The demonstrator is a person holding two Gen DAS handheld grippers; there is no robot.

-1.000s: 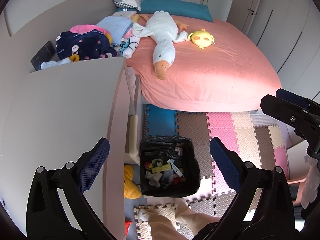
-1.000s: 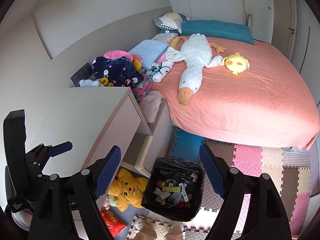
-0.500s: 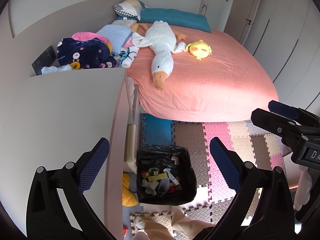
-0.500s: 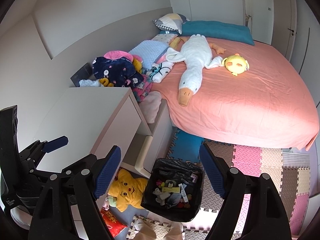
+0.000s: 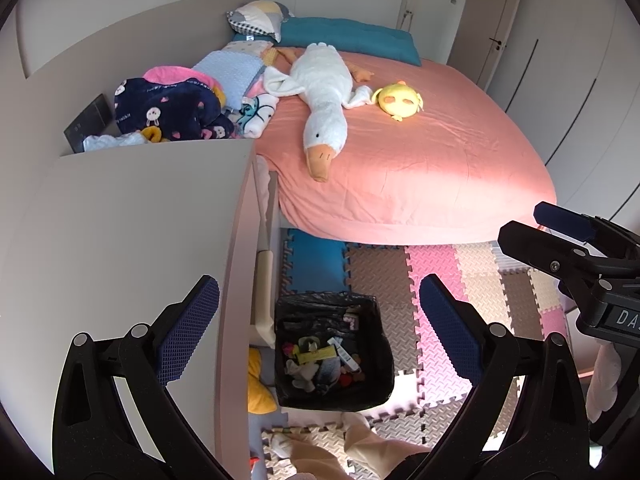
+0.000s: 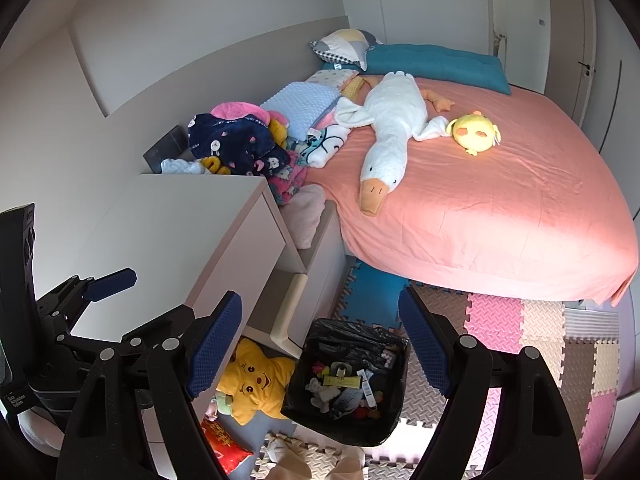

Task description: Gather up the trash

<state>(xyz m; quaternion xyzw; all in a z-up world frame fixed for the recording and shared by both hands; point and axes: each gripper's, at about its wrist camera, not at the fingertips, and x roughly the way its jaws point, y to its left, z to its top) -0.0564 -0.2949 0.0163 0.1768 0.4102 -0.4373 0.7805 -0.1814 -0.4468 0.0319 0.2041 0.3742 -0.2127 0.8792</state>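
A black-lined trash bin (image 5: 380, 360) stands on the foam floor mat beside the white desk; it holds several scraps and wrappers (image 5: 320, 364). It also shows in the right wrist view (image 6: 394, 404). My left gripper (image 5: 320, 332) is open and empty, high above the bin. My right gripper (image 6: 320, 344) is open and empty, also above the bin. The right gripper shows at the right edge of the left wrist view (image 5: 568, 236); the left gripper shows at the left of the right wrist view (image 6: 92, 288).
A white desk (image 5: 120, 248) is at left with bare top. A pink bed (image 5: 420, 160) holds a white goose plush (image 5: 324, 92) and yellow chick plush (image 5: 398, 98). A yellow star plush (image 6: 252, 380) and a red packet (image 6: 224, 444) lie under the desk.
Both grippers have risen slightly; the bin looks smaller and lower in the left wrist view. The left gripper has drifted left in the right wrist view. Both stay open.
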